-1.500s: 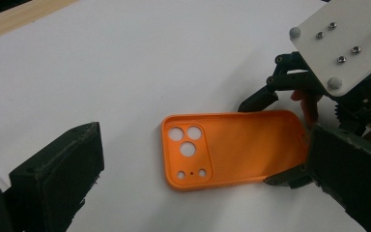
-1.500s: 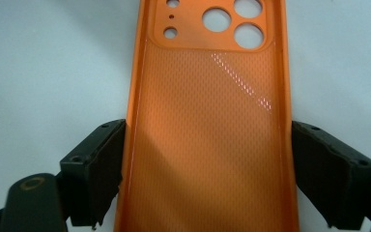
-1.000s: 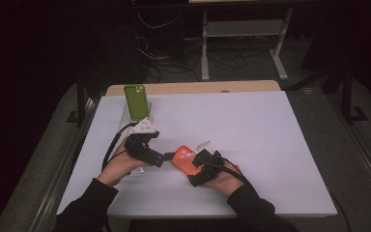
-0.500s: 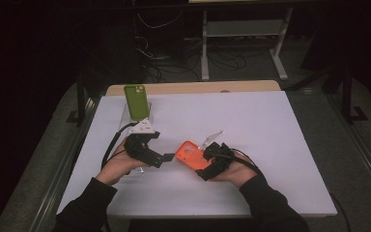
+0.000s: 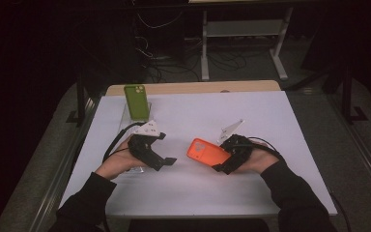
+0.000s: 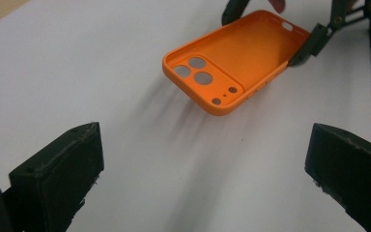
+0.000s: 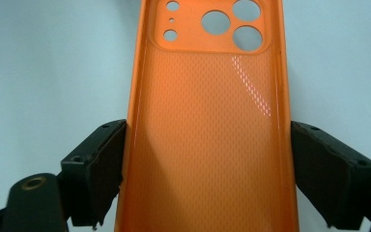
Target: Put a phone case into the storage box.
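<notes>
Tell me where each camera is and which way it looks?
High view: above the person's side, facing forward and down on the white table; both forearms, left hand-held gripper and right hand-held gripper show.
Left gripper view: rides the left hand-held gripper, looks along its open jaws at the orange phone case.
Right gripper view: rides the right hand-held gripper, its jaws clamping the case's sides.
All three share the orange phone case.

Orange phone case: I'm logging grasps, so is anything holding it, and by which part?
The right gripper holds the orange phone case across its two long sides, near the end away from the camera cutouts. The left gripper is open and holds nothing.
</notes>
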Demonstrator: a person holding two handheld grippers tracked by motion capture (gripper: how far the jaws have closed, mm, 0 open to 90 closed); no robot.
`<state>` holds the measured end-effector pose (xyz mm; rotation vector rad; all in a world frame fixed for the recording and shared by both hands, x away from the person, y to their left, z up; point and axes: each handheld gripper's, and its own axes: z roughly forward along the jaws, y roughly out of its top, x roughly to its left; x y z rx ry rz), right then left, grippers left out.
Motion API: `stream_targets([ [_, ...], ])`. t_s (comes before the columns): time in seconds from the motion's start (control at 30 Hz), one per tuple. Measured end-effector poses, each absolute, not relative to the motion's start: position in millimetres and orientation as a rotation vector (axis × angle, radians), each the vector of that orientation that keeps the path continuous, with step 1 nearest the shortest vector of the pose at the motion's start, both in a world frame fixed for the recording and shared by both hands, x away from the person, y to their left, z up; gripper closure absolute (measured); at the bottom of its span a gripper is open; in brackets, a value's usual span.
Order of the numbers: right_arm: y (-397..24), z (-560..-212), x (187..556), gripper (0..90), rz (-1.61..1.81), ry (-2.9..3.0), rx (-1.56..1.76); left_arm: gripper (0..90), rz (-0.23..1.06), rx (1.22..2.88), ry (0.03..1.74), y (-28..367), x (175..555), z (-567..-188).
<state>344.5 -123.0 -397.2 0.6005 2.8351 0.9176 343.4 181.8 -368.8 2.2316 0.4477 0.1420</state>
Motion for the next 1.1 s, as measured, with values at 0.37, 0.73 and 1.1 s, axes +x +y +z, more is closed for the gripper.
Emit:
stream_targets([
  [0.37,-130,-383,354,15.4,0.932,2.926,0.406,0.0,0.102,2.275,0.233,157,353,-356],
  [0.73,-118,-380,358,15.4,0.909,2.998,0.288,0.0,0.026,2.323,0.101,135,355,-359],
  [1.1,-103,-381,344,15.4,0.876,3.031,0.169,0.0,-0.011,2.394,0.001,125,347,-370],
])
